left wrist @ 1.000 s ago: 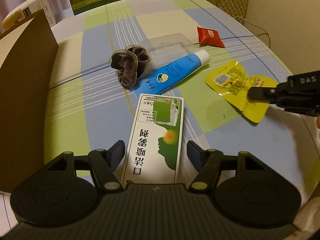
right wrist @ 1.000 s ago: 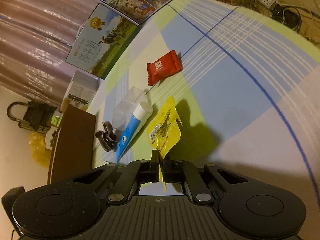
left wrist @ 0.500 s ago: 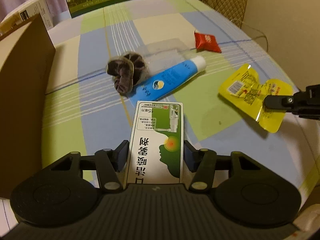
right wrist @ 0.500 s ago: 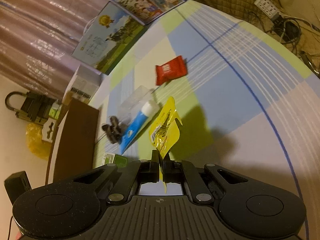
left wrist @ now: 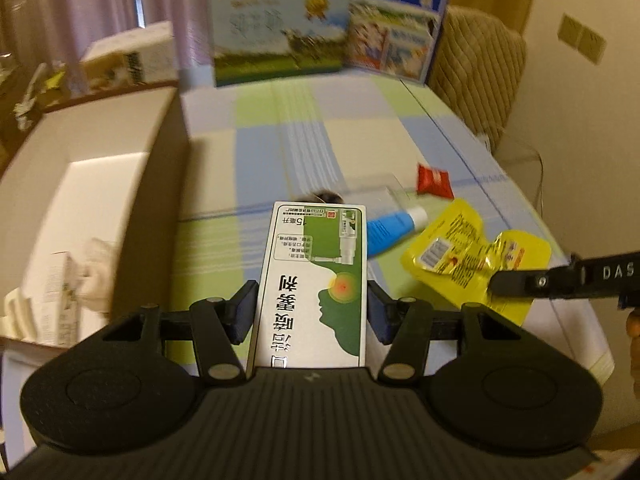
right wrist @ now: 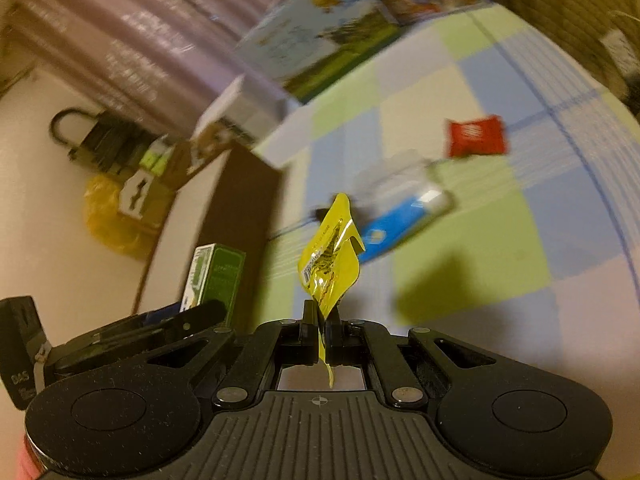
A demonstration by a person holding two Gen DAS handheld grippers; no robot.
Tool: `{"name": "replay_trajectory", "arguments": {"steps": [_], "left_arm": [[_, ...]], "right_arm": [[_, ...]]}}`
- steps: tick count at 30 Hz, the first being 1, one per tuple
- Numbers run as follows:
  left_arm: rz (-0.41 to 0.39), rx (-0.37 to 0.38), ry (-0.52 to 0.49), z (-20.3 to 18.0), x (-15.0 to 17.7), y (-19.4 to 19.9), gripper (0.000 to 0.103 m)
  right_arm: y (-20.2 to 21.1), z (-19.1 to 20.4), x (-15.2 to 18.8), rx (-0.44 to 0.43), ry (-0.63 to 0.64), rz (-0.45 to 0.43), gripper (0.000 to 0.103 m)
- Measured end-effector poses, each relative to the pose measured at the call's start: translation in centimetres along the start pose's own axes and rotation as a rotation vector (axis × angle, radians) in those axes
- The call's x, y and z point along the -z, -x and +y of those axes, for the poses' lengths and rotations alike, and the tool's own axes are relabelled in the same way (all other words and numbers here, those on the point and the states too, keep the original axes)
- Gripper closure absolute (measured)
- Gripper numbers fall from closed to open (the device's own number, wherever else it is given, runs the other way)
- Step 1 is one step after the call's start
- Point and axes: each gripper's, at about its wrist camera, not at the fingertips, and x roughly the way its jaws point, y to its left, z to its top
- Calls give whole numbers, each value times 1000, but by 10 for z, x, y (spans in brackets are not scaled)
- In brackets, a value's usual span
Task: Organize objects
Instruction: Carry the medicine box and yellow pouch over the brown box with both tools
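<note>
My left gripper (left wrist: 312, 312) is shut on a white and green medicine box (left wrist: 316, 280) and holds it above the table; it also shows in the right wrist view (right wrist: 214, 280). My right gripper (right wrist: 321, 328) is shut on a yellow snack packet (right wrist: 330, 264), lifted off the table; the packet also shows in the left wrist view (left wrist: 472, 252). A blue tube (left wrist: 394, 226), a dark scrunchie (left wrist: 326, 197), a clear plastic piece (right wrist: 390, 176) and a red packet (left wrist: 434, 179) lie on the checked tablecloth (left wrist: 260, 152).
An open cardboard box (left wrist: 160, 168) stands at the left with some white items inside (left wrist: 80, 276). Milk cartons (left wrist: 276, 32) stand at the table's far edge. A quilted chair (left wrist: 476, 72) is at the back right.
My left gripper closed on the medicine box and lifted it up. My right gripper raised the yellow packet and swung it left toward the cardboard box.
</note>
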Motion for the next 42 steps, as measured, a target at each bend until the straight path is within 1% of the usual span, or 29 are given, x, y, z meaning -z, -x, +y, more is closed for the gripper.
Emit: {"name": "replay_trajectory", "arguments": {"steps": [5, 11, 18, 23, 27, 31, 38, 42], "left_arm": [[-51, -42, 59, 30, -3, 32, 51], [-103, -96, 118, 70, -3, 63, 51], [-146, -158, 166, 122, 0, 91, 51], [-154, -198, 179, 154, -2, 94, 51], [-146, -212, 184, 177, -5, 88, 51], [-130, -221, 178, 197, -12, 76, 51], [-70, -242, 175, 230, -26, 40, 51], [-33, -242, 181, 249, -34, 17, 51]], "right_arm": [[-15, 43, -2, -76, 67, 27, 103], [-47, 90, 0, -155, 130, 77, 103], [-90, 137, 2, -207, 185, 120, 103], [-122, 168, -1, -224, 221, 123, 103], [-149, 185, -3, -198, 228, 124, 103], [-175, 192, -9, -157, 228, 126, 103], [-219, 201, -20, -63, 237, 125, 103], [-245, 205, -27, -13, 249, 138, 103]]}}
